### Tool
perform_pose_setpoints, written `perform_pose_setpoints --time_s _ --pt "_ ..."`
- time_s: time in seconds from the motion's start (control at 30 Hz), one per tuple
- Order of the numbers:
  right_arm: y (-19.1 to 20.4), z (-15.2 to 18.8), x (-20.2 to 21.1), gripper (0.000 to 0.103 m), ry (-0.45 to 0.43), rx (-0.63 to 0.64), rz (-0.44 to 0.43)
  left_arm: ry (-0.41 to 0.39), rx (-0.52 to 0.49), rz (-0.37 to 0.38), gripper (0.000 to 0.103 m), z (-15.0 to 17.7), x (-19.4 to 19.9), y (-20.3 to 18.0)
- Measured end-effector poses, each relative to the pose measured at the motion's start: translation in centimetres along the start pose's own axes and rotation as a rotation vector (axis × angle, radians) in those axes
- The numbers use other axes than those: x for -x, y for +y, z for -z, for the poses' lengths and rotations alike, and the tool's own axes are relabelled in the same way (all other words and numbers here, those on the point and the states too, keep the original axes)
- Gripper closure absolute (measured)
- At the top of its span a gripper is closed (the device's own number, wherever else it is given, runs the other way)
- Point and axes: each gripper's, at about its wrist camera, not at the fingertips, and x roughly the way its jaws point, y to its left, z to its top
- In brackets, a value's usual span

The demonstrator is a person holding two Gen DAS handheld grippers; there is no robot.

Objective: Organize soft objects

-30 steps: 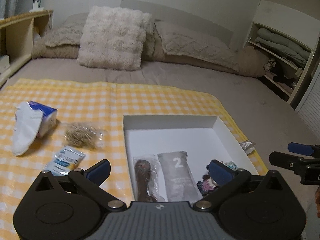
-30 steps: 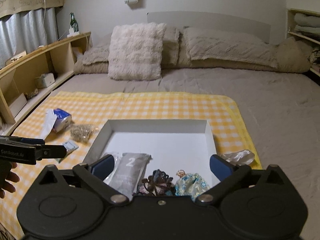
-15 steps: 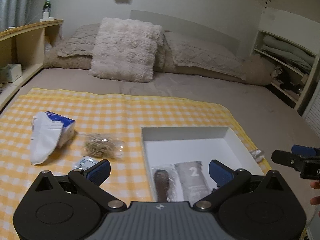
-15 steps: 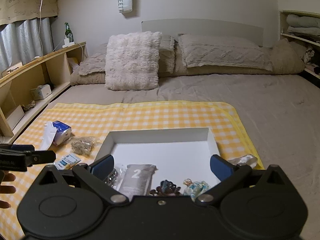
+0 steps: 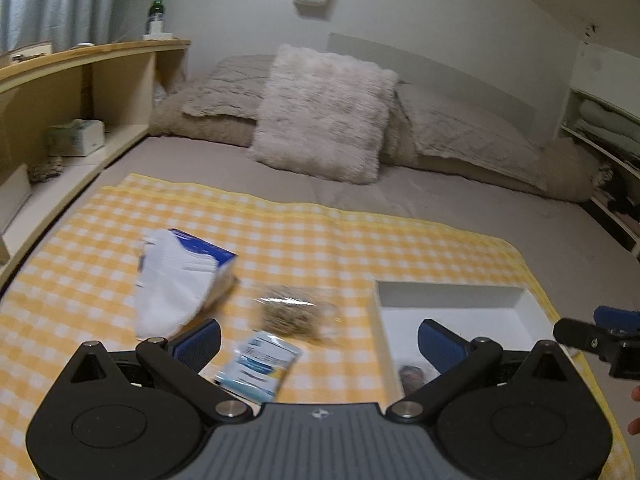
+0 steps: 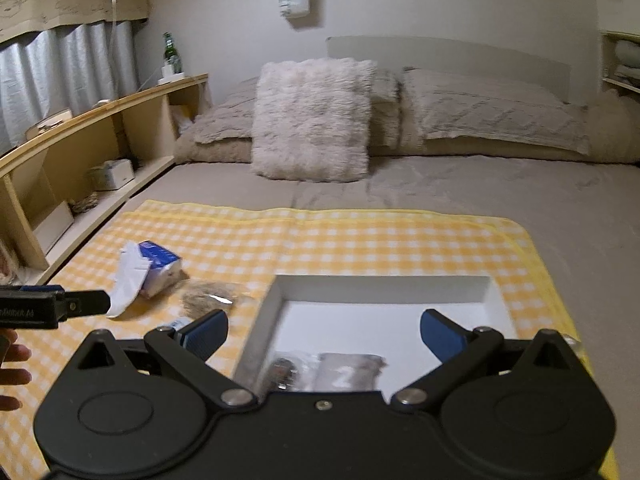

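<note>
My left gripper [image 5: 319, 338] is open over the yellow checked cloth [image 5: 312, 240], with a blue and white sachet [image 5: 260, 364] just below it. Beyond lie a clear bag of rubber bands [image 5: 294, 314] and a blue tissue pack [image 5: 180, 268] with white tissue hanging out. The white box [image 5: 452, 294] sits to the right, a packet [image 5: 412, 374] visible inside. My right gripper [image 6: 323, 334] is open over the white box [image 6: 384, 282], above a grey packet marked 2 [image 6: 346, 372] and a clear packet [image 6: 286, 370]. The rubber bands [image 6: 208, 294] and tissue pack [image 6: 150, 268] lie left.
The cloth covers a grey bed [image 6: 480, 184] with a fluffy pillow [image 6: 312, 120] and more pillows at the headboard. A wooden shelf unit [image 6: 80, 148] runs along the left with a bottle [image 6: 170, 54] on top. Shelves [image 5: 608, 140] stand at the right.
Both grippers have pulled back and swung left. The left one moved from over the box to over the sachet and rubber bands. Neither gripper took hold of anything.
</note>
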Motion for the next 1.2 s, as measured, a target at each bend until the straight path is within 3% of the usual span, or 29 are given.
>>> perform_pose_setpoints --time_s 0.43,0.77,1.0,1.2 --pt "7.7 -1.3 -4.8 0.0 0.032 0.056 -0.135 -0.044 0.11 -0.132 0.0 -2.7 -0.5 8.1" --pt "13.0 -1.9 -8.4 0.0 -0.017 0.133 -0.179 0.039 0.12 -0.22 0.0 -3.1 -5.2 12.3" --pt "14.2 -1.6 -13.1 0.0 0.039 0.223 -0.228 0.08 0.169 -0.207 0.0 -3.2 -9.1 14.3" --pt "15.0 -0.3 -16.3 0.0 0.044 0.301 -0.253 0.114 0.069 -0.16 0.0 -3.2 -12.6 14.3"
